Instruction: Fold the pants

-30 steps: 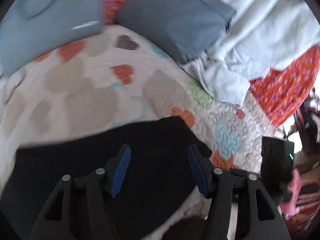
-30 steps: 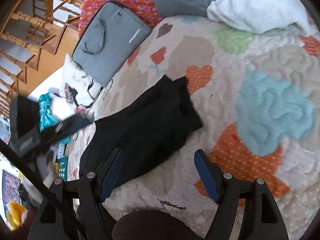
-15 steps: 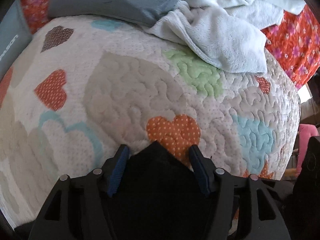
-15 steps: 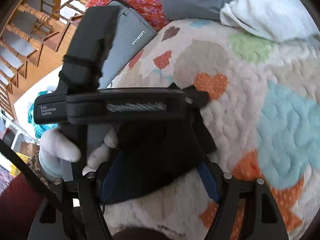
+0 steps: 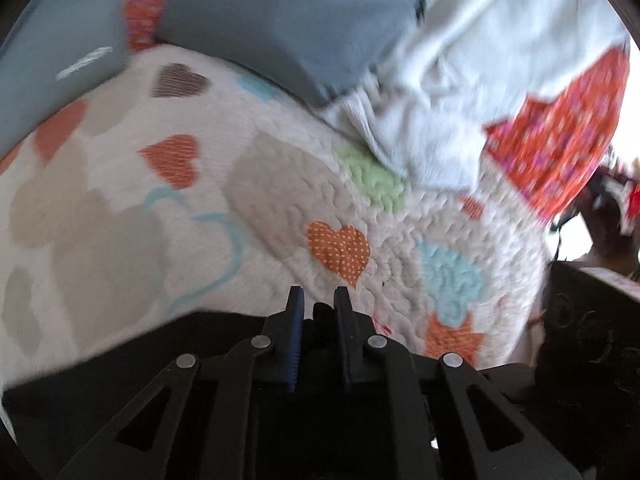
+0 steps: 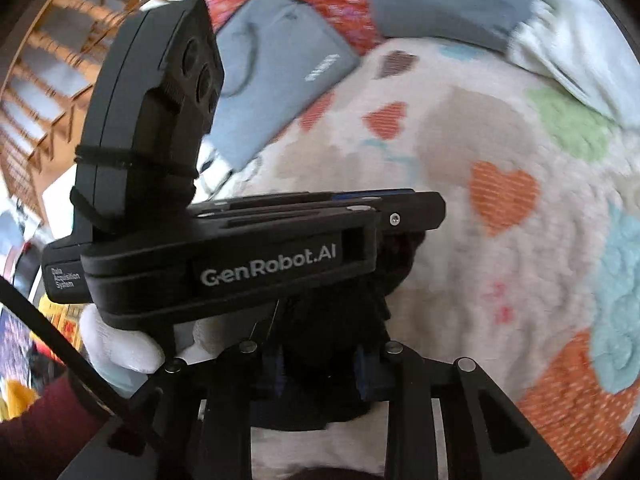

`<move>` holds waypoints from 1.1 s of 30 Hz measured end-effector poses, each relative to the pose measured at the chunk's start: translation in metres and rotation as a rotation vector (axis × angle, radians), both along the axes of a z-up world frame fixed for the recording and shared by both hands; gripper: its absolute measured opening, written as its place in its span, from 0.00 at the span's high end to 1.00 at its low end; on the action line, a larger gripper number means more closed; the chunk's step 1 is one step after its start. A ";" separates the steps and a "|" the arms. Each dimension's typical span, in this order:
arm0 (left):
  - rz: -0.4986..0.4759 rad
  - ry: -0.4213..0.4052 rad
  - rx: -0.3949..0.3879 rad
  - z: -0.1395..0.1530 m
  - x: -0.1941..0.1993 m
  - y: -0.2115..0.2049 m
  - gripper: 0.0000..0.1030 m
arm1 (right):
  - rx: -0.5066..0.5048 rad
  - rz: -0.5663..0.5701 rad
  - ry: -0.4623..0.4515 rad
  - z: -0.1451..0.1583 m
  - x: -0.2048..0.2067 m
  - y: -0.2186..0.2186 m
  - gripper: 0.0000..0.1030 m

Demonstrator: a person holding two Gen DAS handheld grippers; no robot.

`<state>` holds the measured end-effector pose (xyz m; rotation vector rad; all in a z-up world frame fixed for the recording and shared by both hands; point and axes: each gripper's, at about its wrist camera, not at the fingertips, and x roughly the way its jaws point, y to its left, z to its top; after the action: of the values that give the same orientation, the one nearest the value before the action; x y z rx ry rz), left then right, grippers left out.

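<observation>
The black pants [image 5: 132, 352] lie on a quilted heart-pattern bedspread [image 5: 280, 200]. In the left wrist view my left gripper [image 5: 318, 308] is shut on a pinch of the pants' black fabric at their far corner. In the right wrist view my right gripper [image 6: 320, 364] is closed on a bunch of the black pants [image 6: 340, 320]. The left gripper's black body [image 6: 248, 252] crosses just above it, held by a white-gloved hand [image 6: 120, 344], and hides most of the pants.
A grey laptop bag [image 6: 280, 68] and a grey pillow [image 5: 296, 20] lie at the head of the bed, with a white blanket [image 5: 460, 80] and red floral sheet [image 5: 560, 136] to the right. A wooden stair railing [image 6: 44, 80] stands beyond the left edge.
Both grippers have closed on the black pants; they were open half a second ago. The left gripper has pulled back and the view has tilted up.
</observation>
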<state>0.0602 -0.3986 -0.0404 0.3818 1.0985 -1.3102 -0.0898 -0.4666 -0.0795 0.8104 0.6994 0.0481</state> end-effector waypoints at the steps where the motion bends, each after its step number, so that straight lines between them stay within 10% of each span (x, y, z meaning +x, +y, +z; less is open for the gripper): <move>1: 0.024 0.017 -0.022 0.006 0.007 0.008 0.87 | -0.006 0.021 -0.006 0.005 0.004 0.008 0.72; 11: 0.462 0.231 -0.179 -0.005 0.081 0.172 0.87 | -0.112 0.313 0.054 0.020 0.075 0.122 0.71; 16: 0.636 0.341 -0.220 -0.025 0.102 0.246 0.80 | -0.143 0.419 0.158 -0.009 0.099 0.168 0.47; 19: 0.712 0.376 -0.292 -0.023 0.103 0.281 0.56 | -0.164 0.424 0.144 -0.007 0.095 0.178 0.28; 33: 0.945 0.452 -0.454 -0.020 0.070 0.375 0.49 | -0.118 0.344 0.077 0.066 0.091 0.148 0.24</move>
<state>0.1306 -0.0239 -0.0606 -0.7383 1.0877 -0.7414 0.0016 -0.3183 -0.0135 0.5746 0.9005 0.2843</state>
